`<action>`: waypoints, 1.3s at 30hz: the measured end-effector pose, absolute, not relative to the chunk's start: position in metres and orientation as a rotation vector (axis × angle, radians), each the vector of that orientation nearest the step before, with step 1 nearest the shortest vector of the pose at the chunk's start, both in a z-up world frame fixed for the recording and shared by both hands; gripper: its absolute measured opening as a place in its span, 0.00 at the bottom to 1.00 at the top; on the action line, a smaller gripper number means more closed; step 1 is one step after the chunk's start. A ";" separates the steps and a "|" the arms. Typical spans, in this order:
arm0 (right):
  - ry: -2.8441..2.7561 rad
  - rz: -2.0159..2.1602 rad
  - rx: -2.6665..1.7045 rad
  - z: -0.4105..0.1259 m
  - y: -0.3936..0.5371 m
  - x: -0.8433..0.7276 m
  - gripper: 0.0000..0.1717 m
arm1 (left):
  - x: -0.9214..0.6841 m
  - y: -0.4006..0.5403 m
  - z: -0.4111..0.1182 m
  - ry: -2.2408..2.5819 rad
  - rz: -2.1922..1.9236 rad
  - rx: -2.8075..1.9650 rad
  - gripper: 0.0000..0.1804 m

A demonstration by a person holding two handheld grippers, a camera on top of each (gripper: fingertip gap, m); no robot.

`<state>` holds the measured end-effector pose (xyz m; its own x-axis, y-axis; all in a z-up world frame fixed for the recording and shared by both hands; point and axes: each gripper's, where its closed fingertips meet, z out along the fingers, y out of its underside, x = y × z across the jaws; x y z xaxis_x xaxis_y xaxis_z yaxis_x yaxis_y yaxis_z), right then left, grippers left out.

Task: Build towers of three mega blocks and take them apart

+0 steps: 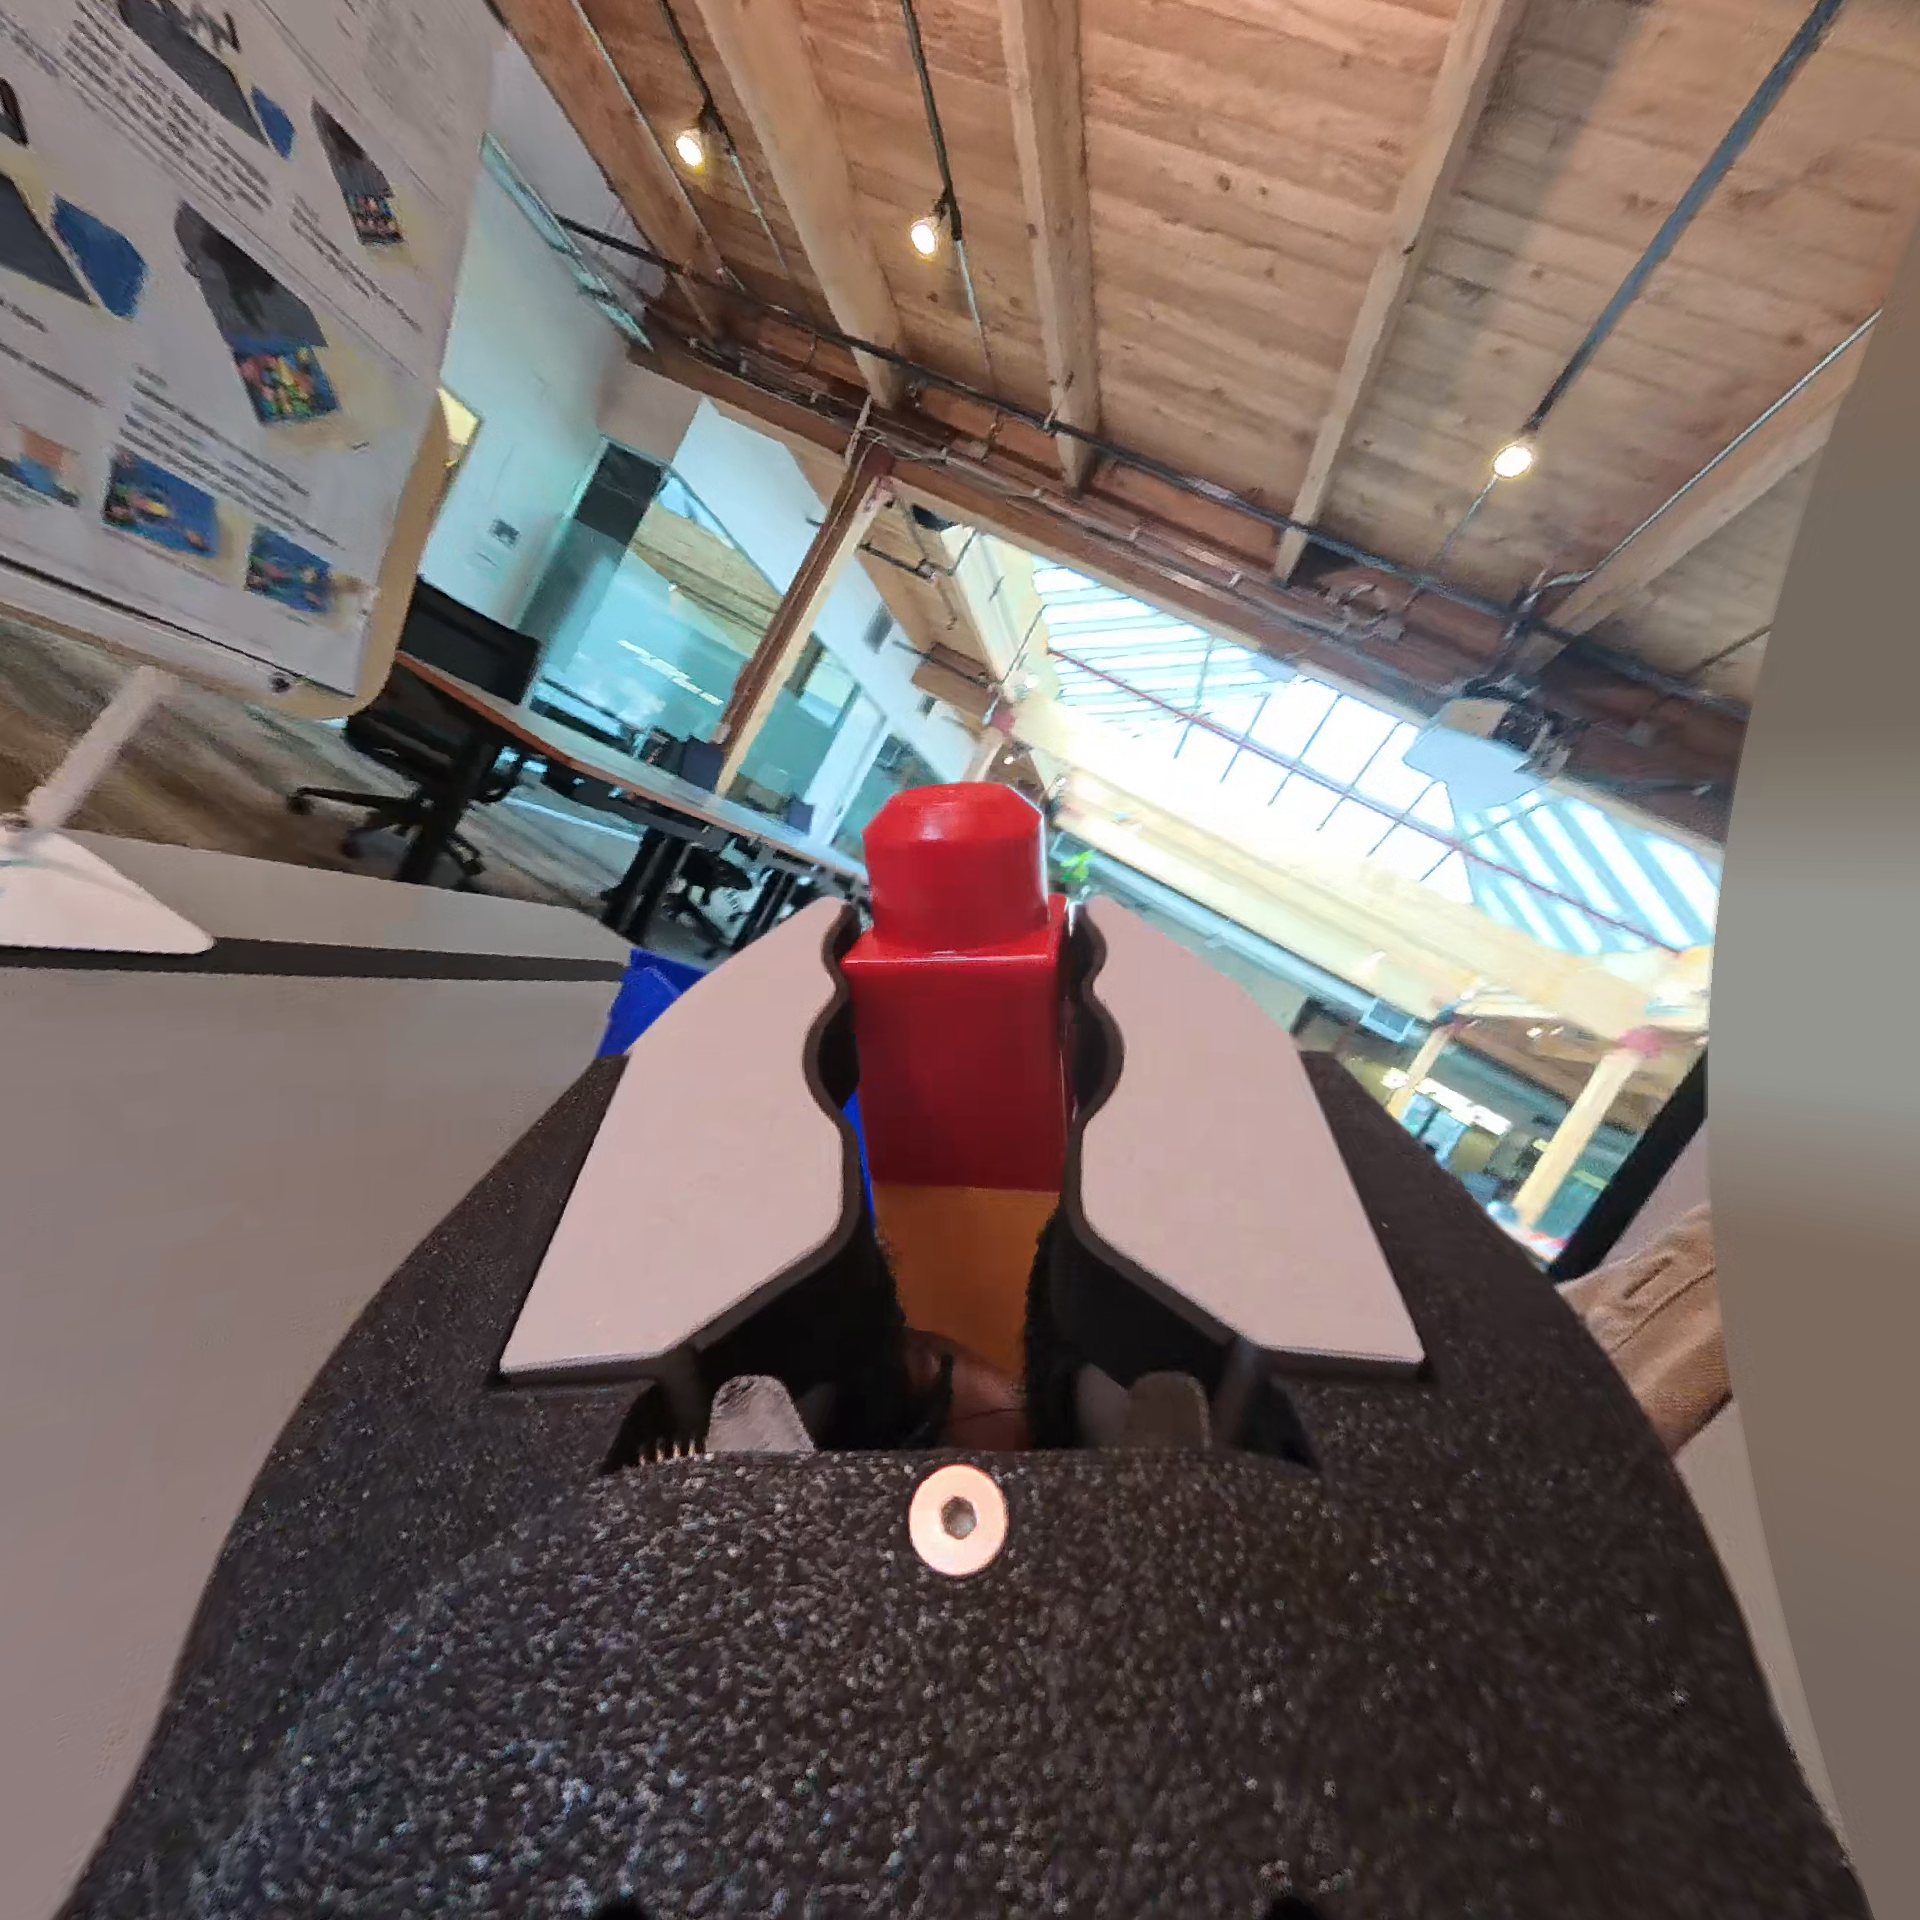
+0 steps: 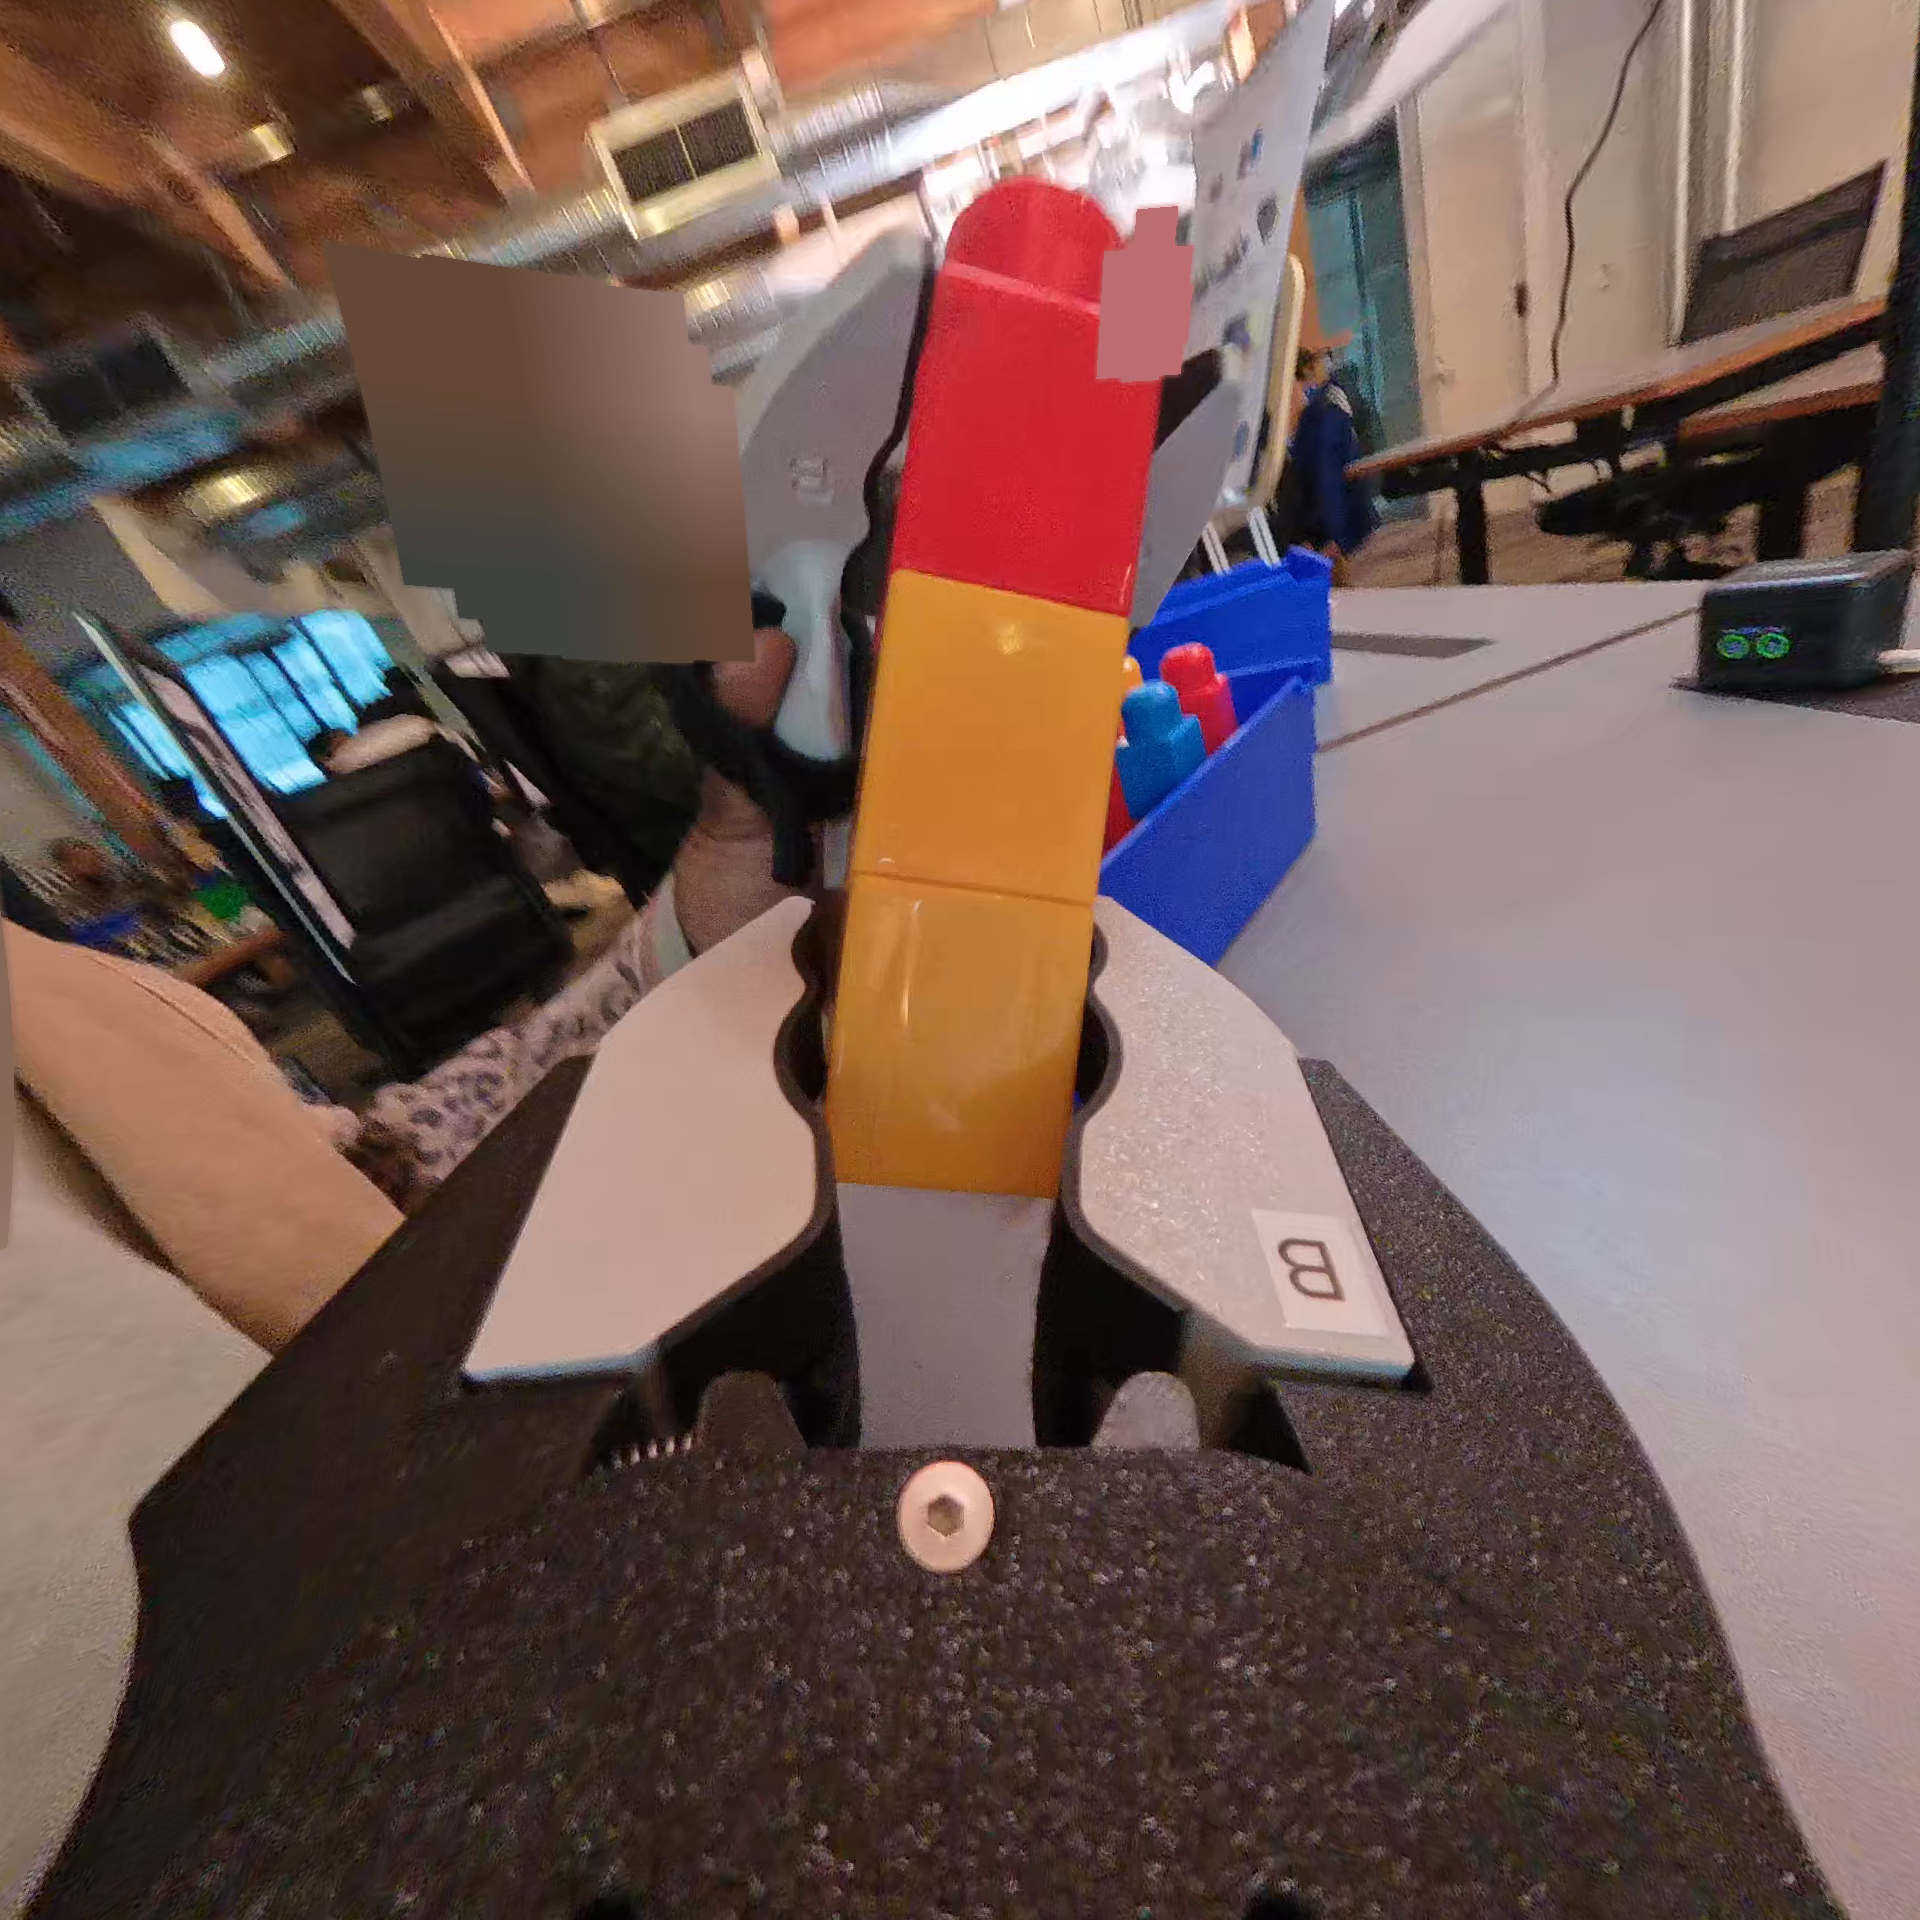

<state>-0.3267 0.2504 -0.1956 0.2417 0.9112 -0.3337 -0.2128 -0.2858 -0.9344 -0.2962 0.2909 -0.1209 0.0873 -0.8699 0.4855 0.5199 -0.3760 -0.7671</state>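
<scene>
A: How was the tower (image 2: pixel 987 727) made up, and where was it found?

B: Three glossy, square-sided plastic blocks were seen stacked: a red block (image 2: pixel 1023 436) with a rounded stud on top, and two orange blocks under it. The stack was held upright above the matte grey worktop (image 2: pixel 1558 1039), its long axis slightly tilted, the stud pointed at the timber ceiling.

A: How were the tongs set?

B: The lower orange block (image 2: pixel 961 1039) was pinched by the right tongs (image 2: pixel 951 971), the wavy black pads pressed on its sides. The red block was clamped by the left tongs (image 1: pixel 956 935).

A: What was hidden?

B: The tower's underside could not be made out. A blue bin (image 2: pixel 1226 821) of blocks was partly covered behind it.
</scene>
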 end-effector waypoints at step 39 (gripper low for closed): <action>-0.625 0.357 -1.731 -0.164 0.317 -0.094 0.21 | -0.376 0.278 -0.090 0.551 -1.290 -1.107 0.20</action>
